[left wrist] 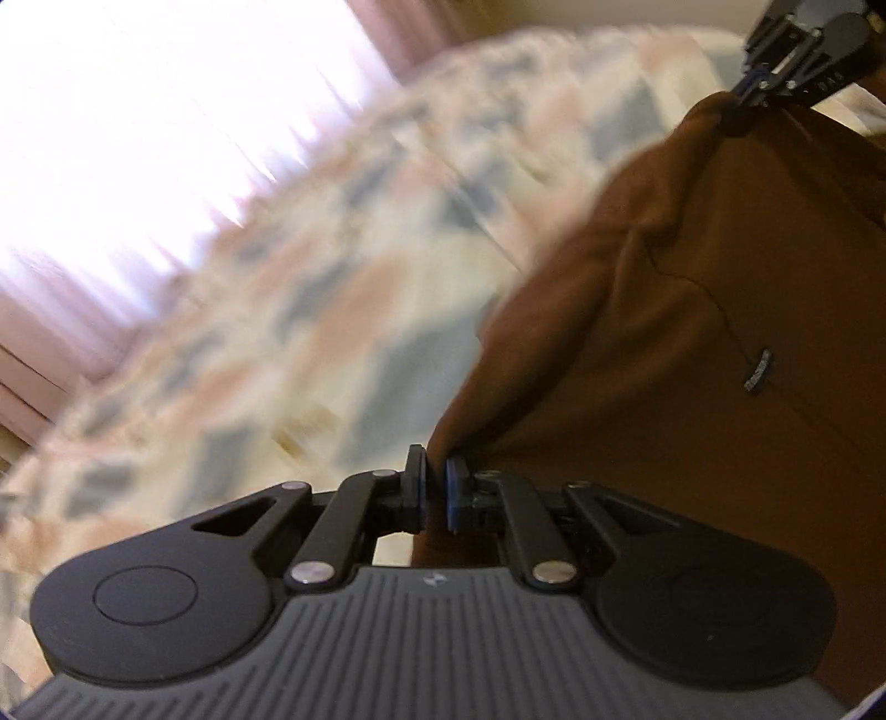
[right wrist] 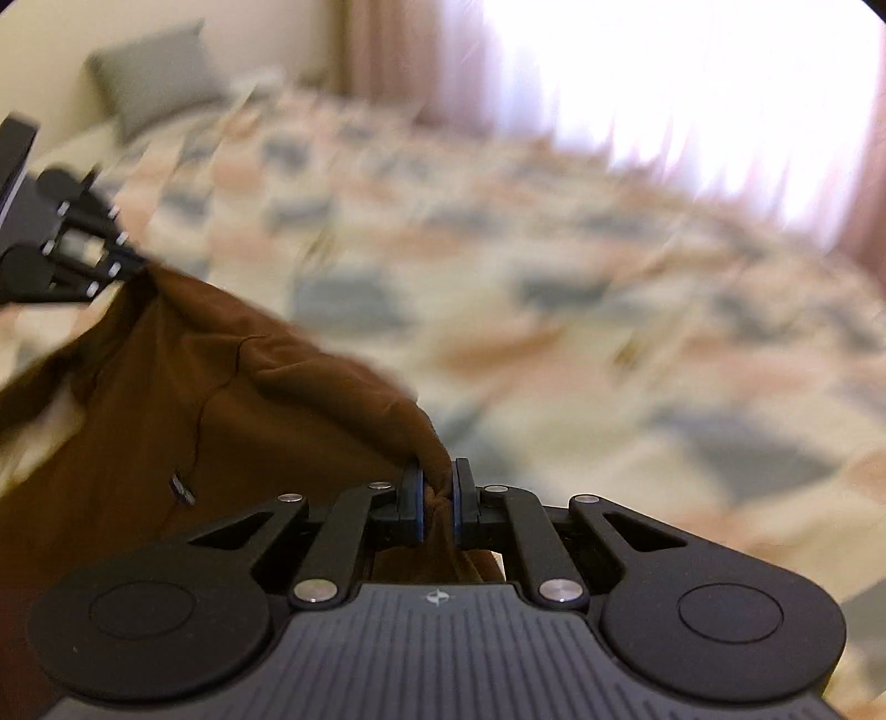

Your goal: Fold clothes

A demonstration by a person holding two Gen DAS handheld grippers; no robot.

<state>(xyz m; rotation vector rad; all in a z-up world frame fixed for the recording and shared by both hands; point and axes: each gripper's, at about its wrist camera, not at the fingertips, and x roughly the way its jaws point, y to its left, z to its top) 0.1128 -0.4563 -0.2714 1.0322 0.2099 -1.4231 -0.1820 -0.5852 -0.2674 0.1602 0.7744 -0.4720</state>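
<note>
A brown garment hangs stretched between my two grippers above the bed. My left gripper is shut on one corner of its edge, the cloth pinched between the blue pads. In the same view my right gripper grips the far corner at the top right. In the right wrist view my right gripper is shut on a bunched fold of the brown garment. There my left gripper holds the other corner at the far left. A small dark label sits on the fabric.
A bed with a patchwork quilt in cream, pink and grey-blue lies blurred beneath. A grey pillow rests at the head by the wall. Pink curtains flank a bright window.
</note>
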